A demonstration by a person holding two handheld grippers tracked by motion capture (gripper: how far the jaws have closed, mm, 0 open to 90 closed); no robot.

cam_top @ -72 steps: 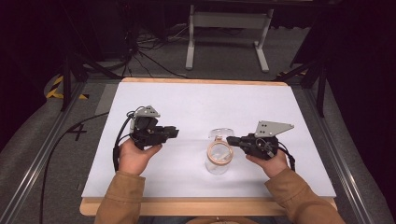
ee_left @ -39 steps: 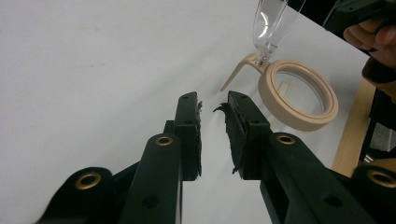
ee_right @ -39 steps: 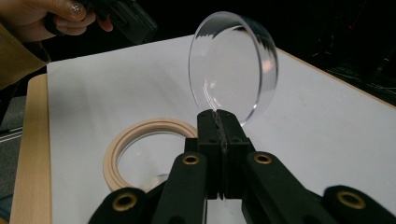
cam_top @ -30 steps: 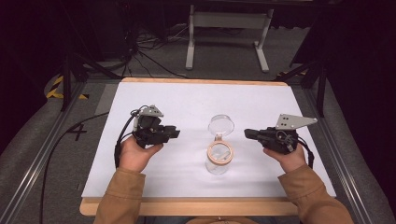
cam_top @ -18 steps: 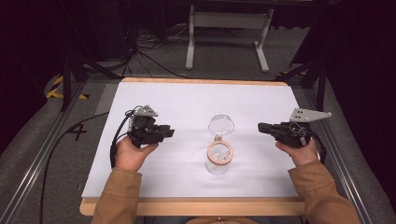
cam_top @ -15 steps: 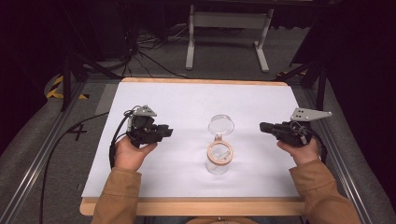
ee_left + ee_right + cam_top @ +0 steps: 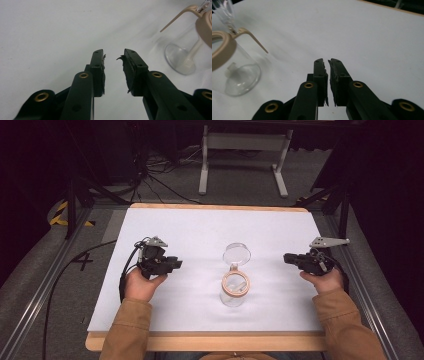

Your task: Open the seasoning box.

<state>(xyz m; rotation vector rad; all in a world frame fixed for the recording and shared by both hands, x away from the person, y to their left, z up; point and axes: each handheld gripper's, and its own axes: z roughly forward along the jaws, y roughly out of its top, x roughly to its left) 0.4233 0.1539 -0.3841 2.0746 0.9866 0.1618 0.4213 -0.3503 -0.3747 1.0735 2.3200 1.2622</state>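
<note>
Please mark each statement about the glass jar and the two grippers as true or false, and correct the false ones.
1. The glass jar stands between the two grippers. True.
2. The jar's lid is closed. False: it is swung open behind the rim.
3. The left gripper holds the jar. False: nothing is between its parted jaws.
4. The right gripper is apart from the jar. True; its jaws have just been opening, with nothing between them.
5. The jar has a black rim. False: the rim is beige.
</note>
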